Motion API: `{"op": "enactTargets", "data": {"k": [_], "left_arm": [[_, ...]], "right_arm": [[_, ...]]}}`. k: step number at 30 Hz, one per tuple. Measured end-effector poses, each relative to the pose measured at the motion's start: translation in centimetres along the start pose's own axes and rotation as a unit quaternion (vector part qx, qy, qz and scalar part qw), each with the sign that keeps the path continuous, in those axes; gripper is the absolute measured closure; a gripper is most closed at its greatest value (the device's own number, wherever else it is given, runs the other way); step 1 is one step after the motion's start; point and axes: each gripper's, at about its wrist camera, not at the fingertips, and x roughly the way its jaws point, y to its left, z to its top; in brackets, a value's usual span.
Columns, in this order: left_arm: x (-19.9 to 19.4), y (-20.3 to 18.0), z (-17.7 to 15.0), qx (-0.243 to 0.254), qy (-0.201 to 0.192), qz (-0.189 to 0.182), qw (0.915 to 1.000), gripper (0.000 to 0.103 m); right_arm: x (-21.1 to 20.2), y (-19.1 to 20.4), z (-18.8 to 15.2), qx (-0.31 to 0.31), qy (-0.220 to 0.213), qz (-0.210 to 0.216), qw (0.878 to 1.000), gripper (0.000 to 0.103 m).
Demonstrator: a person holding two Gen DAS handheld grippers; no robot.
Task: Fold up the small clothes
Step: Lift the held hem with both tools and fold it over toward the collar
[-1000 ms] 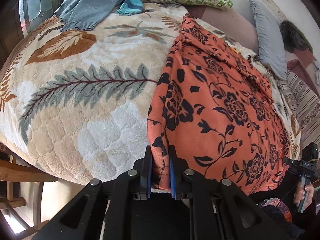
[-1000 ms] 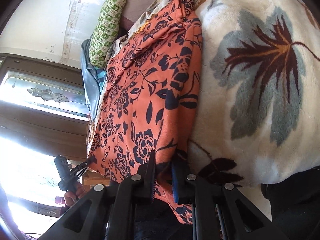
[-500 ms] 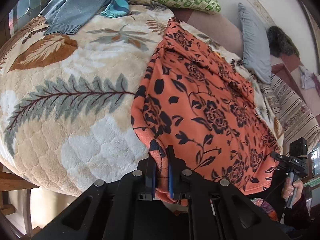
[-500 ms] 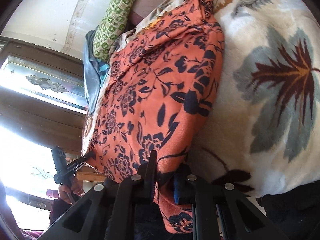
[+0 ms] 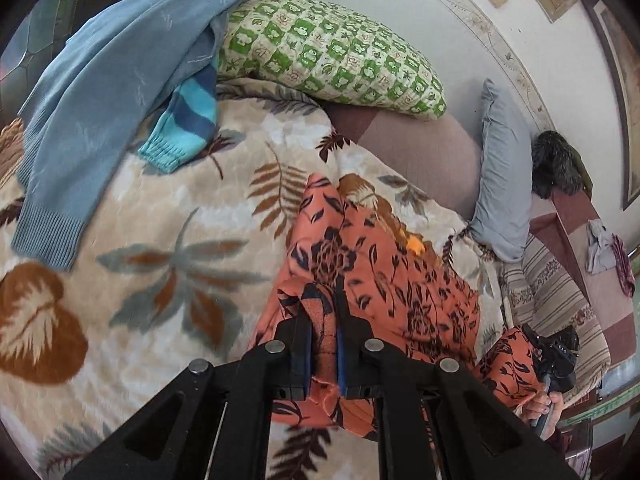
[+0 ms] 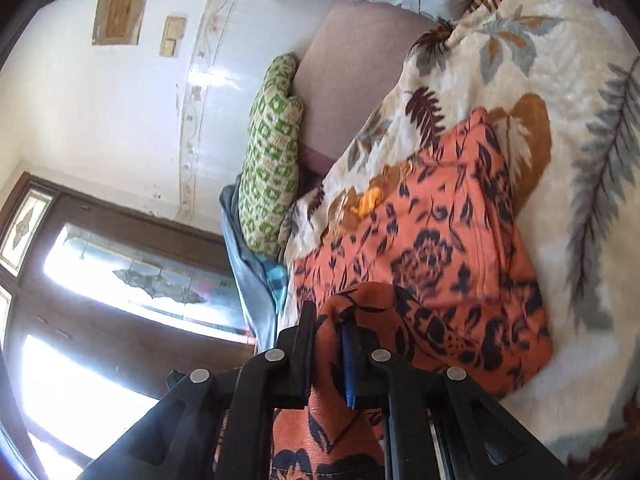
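Grippers both pinching my orange floral garment [image 5: 384,280]
No readable writing; left gripper [image 5: 323,354] and right gripper [image 6: 327,354] clamp its hem over leaf-print blanket [image 5: 160,280]; white wall [image 6: 100,100] behind.

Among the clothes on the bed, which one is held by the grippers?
The orange floral garment, clamped by the left gripper and right gripper. The blue sweater and striped turquoise piece lie untouched near the green pillow.

A garment [image 5: 384,280] lies on a blanket-covered bed [image 5: 168,280], pinched at its near edge by two tongs.
The left tongs [image 5: 323,354] and right tongs [image 6: 326,356] each clamp cloth. Behind the garment lies a pillow [image 5: 332,52]; a sweater [image 5: 108,92] lies at the far left, partly over it.
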Motion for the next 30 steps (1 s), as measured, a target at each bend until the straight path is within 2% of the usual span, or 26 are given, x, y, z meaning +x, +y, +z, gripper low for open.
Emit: {"op": "enactTargets", "data": {"k": [3, 6, 9, 11, 12, 14, 15, 16, 18, 19, 20, 21, 22, 24, 26, 28, 30], "left_arm": [[4.8, -1.2, 5.4, -0.008, -0.004, 0.018, 0.9998, 0.094], [10.3, -1.6, 9.7, -0.028, 0.0, 0.035, 0.999, 0.093], [14.8, -1.3, 11.6, -0.039, 0.007, 0.059, 0.9975, 0.093], [16.2, -0.5, 11.7, -0.049, 0.005, 0.062, 0.9968, 0.088], [16.4, 0.0, 11.5, -0.057, 0.0, 0.053, 0.9969, 0.088], [15.8, 1.0, 11.2, -0.07, -0.019, 0.025, 0.9971, 0.087], [15.2, 1.5, 11.2, -0.074, -0.03, 0.012, 0.9967, 0.085], [14.5, 1.8, 11.2, -0.077, -0.044, 0.002, 0.9961, 0.081], [12.3, 2.5, 11.4, -0.089, -0.097, 0.01, 0.9913, 0.059], [10.7, 2.8, 11.4, -0.103, -0.134, 0.02, 0.9854, 0.033], [9.1, 3.1, 11.2, -0.119, -0.171, 0.022, 0.9777, 0.021], [7.8, 3.2, 10.9, -0.131, -0.198, 0.018, 0.9712, 0.021], [7.0, 3.0, 10.7, -0.133, -0.197, 0.015, 0.9713, 0.021], [6.4, 1.6, 10.1, -0.095, -0.148, 0.016, 0.9843, 0.021], [6.4, -0.1, 8.2, -0.04, -0.096, 0.027, 0.9942, 0.021], [7.0, -2.2, 5.1, 0.021, -0.049, 0.031, 0.9981, 0.021], [8.3, -4.2, 1.8, 0.081, -0.002, 0.042, 0.9958, 0.021]], "right_arm": [[1.9, -2.3, 5.2, 0.034, -0.038, -0.019, 0.998, 0.091], [3.8, -6.8, 9.3, 0.114, -0.06, -0.048, 0.99, 0.089], [4.6, -10.1, 11.6, 0.145, -0.08, -0.079, 0.983, 0.087], [3.8, -11.9, 12.3, 0.153, -0.104, -0.061, 0.981, 0.086], [3.1, -12.7, 12.4, 0.159, -0.12, -0.054, 0.979, 0.082], [1.5, -13.4, 11.9, 0.151, -0.153, -0.048, 0.975, 0.056], [0.8, -13.1, 11.6, 0.126, -0.162, -0.046, 0.978, 0.042], [0.5, -12.2, 11.4, 0.093, -0.159, -0.051, 0.982, 0.042], [1.3, -8.9, 11.3, 0.038, -0.124, -0.054, 0.99, 0.042], [1.9, -6.7, 11.0, 0.001, -0.104, -0.04, 0.994, 0.042], [2.6, -4.2, 10.3, -0.042, -0.089, -0.036, 0.995, 0.042], [3.6, -1.9, 9.3, -0.082, -0.069, -0.038, 0.994, 0.042], [5.0, 0.1, 8.3, -0.113, -0.037, -0.034, 0.992, 0.042], [8.3, 3.0, 5.9, -0.15, 0.045, -0.024, 0.987, 0.042], [11.2, 4.9, 3.0, -0.179, 0.109, -0.029, 0.977, 0.043], [13.8, 5.8, 0.1, -0.202, 0.167, -0.041, 0.964, 0.042], [16.0, 5.8, -2.3, -0.21, 0.215, -0.048, 0.952, 0.042]]}}
